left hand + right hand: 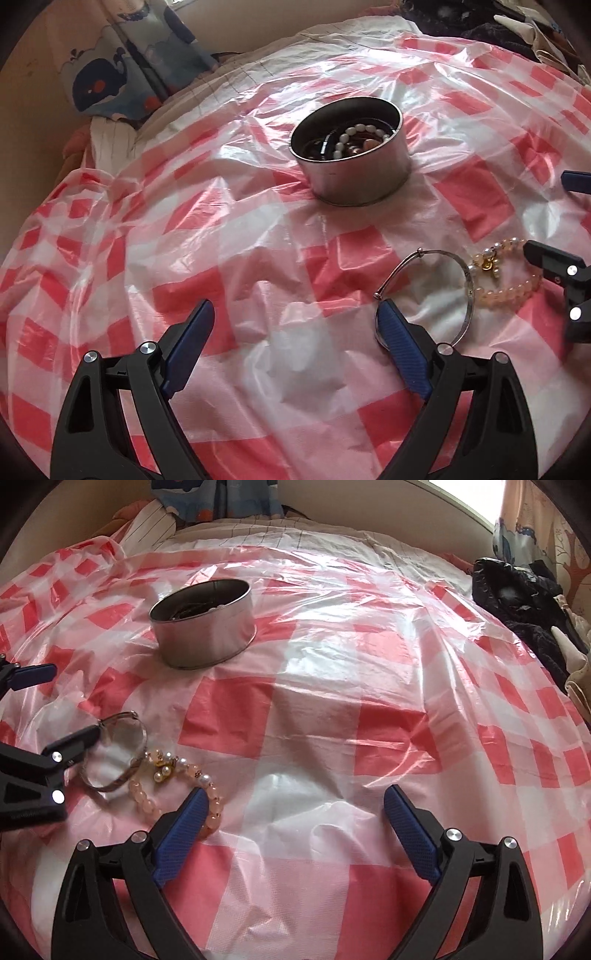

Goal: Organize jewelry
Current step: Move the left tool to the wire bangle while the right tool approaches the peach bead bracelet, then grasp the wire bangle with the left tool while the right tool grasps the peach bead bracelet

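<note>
The left gripper (pixel 295 314) is hovering nearest the lens with its jaws spread wide and empty, its right pad just beside a silver bangle (pixel 424 291) lying on the red-and-white checked plastic sheet (pixel 221 240). The right gripper (pixel 295 801) is also gaping open, holding nothing, its left pad overlapping a pink bead bracelet (pixel 177 782) that is touching the bangle. Farther back, a round tin (pixel 354 155) is holding more beaded jewelry.
</note>
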Motion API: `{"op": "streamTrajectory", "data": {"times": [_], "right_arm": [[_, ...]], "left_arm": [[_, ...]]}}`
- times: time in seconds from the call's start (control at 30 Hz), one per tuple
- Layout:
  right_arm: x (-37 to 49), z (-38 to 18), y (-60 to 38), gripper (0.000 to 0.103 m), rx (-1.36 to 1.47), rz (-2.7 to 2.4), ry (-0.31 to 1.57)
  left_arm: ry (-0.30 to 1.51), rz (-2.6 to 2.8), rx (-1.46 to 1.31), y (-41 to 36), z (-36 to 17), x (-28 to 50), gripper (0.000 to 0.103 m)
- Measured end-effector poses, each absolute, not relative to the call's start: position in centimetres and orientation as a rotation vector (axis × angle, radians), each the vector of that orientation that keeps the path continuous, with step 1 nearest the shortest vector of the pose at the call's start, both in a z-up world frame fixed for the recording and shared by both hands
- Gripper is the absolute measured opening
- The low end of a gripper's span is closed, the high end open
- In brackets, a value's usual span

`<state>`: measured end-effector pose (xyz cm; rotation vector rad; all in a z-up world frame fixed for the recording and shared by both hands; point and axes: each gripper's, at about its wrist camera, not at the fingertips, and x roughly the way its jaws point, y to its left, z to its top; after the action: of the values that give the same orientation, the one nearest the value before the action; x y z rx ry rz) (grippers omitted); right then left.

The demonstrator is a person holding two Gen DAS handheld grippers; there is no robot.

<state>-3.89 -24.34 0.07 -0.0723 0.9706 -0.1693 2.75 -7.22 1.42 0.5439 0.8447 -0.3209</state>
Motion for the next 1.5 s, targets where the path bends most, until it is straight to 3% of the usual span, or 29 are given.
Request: {"op": "streamTrajectory", "data": {"times": [0.33, 0.6, 0.67, 1.03, 1.23, 1.27, 1.3, 1.37, 1.47, 1.5], "right_arm": [[-4.6, 1.4, -21.9, 0.09, -0.015, 0.093, 0.907], [-3.8, -0.3, -20.6, 0.04, -0.045, 0.117, 0.975], [-3.7, -0.4, -20.7, 0.017, -0.032, 0.121, 0.981], [-3.8, 1.1, -24.4, 0.016, 0.118, 0.024, 0.916], [-3.7, 0.9, -24.4, 0.017, 0.122, 0.034, 0.938], [-3.7, 0.8, -24.4, 0.027, 0.12, 0.03, 0.94], [-3.7, 0.9, -24.3, 0.046, 0.12, 0.03, 0.94], [-3.8, 1.0, -24.2, 0.061, 0.109, 0.022, 0.923], [-3.6, 0.5, -23.8, 0.061, 0.088, 0.034, 0.939], [-3.4, 0.1, -23.5, 0.061, 0.07, 0.031, 0.957]], "left_arm": [[0.813, -0.513, 0.507, -8.6, 2.8, 0.7, 0.086], [0.779, -0.507, 0.482, -8.5, 2.8, 1.3, 0.086], [0.748, -0.532, 0.479, -8.9, 2.8, 1.3, 0.086], [0.77, -0.626, 0.578, -11.3, 1.0, 0.5, 0.083], [0.842, -0.445, 0.414, -8.0, 1.0, 3.6, 0.055], [0.842, -0.44, 0.409, -7.8, 1.1, 3.7, 0.049], [0.838, -0.454, 0.409, -7.7, 1.3, 3.6, 0.045], [0.823, -0.477, 0.435, -8.2, 1.4, 3.3, 0.043], [0.826, -0.497, 0.493, -9.2, 0.6, 2.7, 0.041], [0.83, -0.509, 0.501, -9.4, 0.4, 2.6, 0.031]]}}
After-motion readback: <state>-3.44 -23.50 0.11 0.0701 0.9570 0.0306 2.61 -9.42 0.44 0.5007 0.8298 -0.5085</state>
